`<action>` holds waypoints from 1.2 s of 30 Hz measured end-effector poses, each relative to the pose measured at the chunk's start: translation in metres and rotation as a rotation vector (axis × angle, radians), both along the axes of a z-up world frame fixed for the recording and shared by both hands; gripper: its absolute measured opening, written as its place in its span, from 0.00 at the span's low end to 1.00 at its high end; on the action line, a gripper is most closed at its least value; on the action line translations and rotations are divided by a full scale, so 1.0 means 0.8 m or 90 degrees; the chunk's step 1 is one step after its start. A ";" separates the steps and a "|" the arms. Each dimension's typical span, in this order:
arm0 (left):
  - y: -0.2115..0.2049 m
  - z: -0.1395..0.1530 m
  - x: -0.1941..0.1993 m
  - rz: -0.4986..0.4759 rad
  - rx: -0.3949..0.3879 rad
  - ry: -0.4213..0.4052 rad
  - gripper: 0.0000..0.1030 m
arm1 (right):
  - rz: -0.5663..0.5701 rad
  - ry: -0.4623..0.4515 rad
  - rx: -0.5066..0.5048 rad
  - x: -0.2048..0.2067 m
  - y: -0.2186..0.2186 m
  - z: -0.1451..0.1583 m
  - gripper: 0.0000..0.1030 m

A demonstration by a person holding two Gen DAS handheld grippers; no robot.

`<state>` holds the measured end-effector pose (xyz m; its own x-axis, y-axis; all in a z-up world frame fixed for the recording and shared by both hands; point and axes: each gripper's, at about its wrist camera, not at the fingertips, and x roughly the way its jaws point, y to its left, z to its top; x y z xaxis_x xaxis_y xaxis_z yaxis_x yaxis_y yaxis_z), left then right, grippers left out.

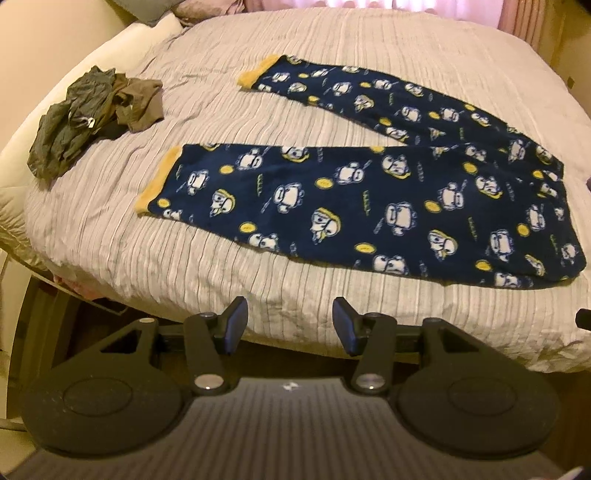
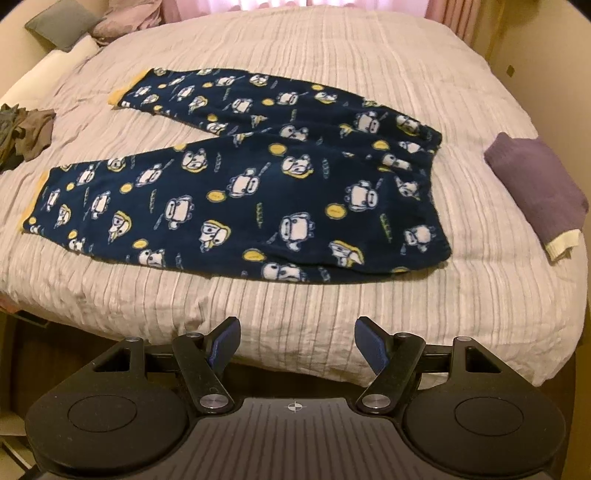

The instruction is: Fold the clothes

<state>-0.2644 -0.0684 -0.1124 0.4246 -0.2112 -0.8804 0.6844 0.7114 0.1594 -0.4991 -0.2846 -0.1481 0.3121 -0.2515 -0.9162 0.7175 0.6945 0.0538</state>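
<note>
You have one pair of navy pyjama trousers (image 1: pixel 369 199) spread flat, two legs splayed, one crumpled olive heap (image 1: pixel 92 114) and one folded purple garment (image 2: pixel 535 184). The trousers lie ahead of your left tool (image 1: pixel 290 325) and right tool (image 2: pixel 297 345), untouched (both gape empty). All rests on a ribbed pale bedspread (image 1: pixel 221 266); pink curtains (image 2: pixel 258 3) behind.

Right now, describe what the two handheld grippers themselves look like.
Both match. The left gripper and right gripper are matte black, each with two angled fingers carrying blue pads, silver pivot screws, and round black discs at either side. A ribbed grey body sits between the discs, with a small white crosshair mark on top. No cables or sleeves show.
</note>
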 end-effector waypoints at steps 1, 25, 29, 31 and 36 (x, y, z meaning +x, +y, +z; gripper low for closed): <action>-0.001 -0.001 0.005 0.000 0.002 0.001 0.45 | 0.001 0.002 0.003 0.004 -0.001 -0.002 0.70; -0.168 -0.038 0.281 -0.203 0.012 0.019 0.44 | -0.160 0.061 0.015 0.201 -0.090 -0.034 0.70; -0.210 -0.058 0.305 -0.259 0.007 0.032 0.43 | -0.207 0.059 0.033 0.205 -0.104 -0.055 0.70; -0.228 -0.068 0.311 -0.282 -0.001 0.047 0.42 | -0.233 0.048 0.038 0.197 -0.111 -0.065 0.70; -0.280 -0.097 0.319 -0.347 -0.016 0.065 0.41 | -0.294 0.002 0.024 0.169 -0.140 -0.078 0.70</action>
